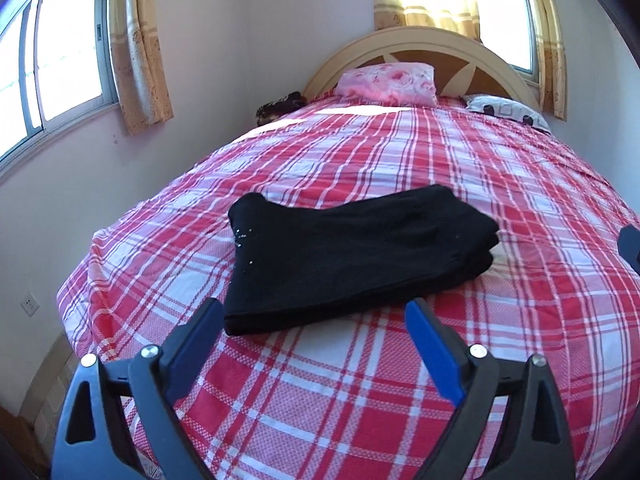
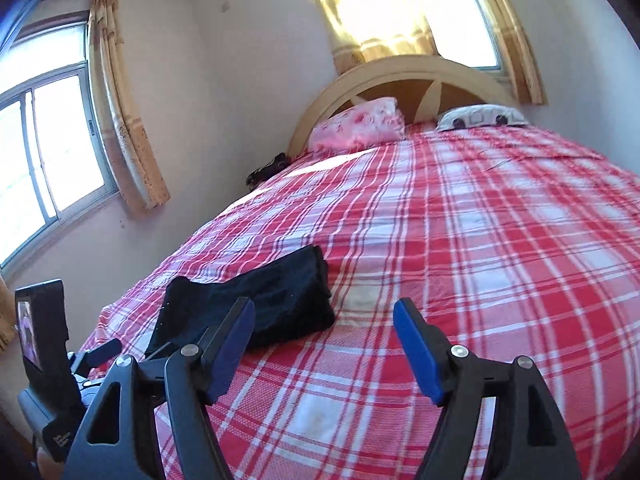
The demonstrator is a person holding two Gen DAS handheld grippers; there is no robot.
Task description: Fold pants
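The black pants [image 1: 356, 256] lie folded into a compact, layered bundle on the plaid bedsheet [image 1: 460, 184], just ahead of my left gripper [image 1: 314, 312] and slightly beyond its fingertips. From the left wrist view I see stacked edges at the bundle's right end, which tells me the fabric is doubled over more than once; a few small sparkles dot the left part. I judge the folding essentially done, since the bundle sits flat and squared with nothing trailing.

My left gripper has its jaws spread wide with nothing between them, and the near hem of the pants sits just past the gap. It hangs low over the sheet, apart from the cloth, which is how I'd hold it after letting go of a finished fold.

My right gripper [image 2: 324, 312] is likewise spread wide and empty. In its view the pants lie ahead and to the left of its jaws, the left fingertip overlapping the bundle's near corner in the picture; I cannot tell whether it touches. Ahead of the right jaw is only bare sheet.

Further out, a pink floral pillow [image 1: 388, 82] and a grey patterned pillow [image 1: 508, 114] rest against the curved headboard [image 1: 420, 40], well beyond both grippers. A dark bundle [image 1: 280, 106] sits at the bed's far left edge by the wall. Curtained windows [image 1: 60, 52] stand left and behind the headboard. In the right wrist view, the left gripper's small screen [image 2: 38, 324] shows low at left.
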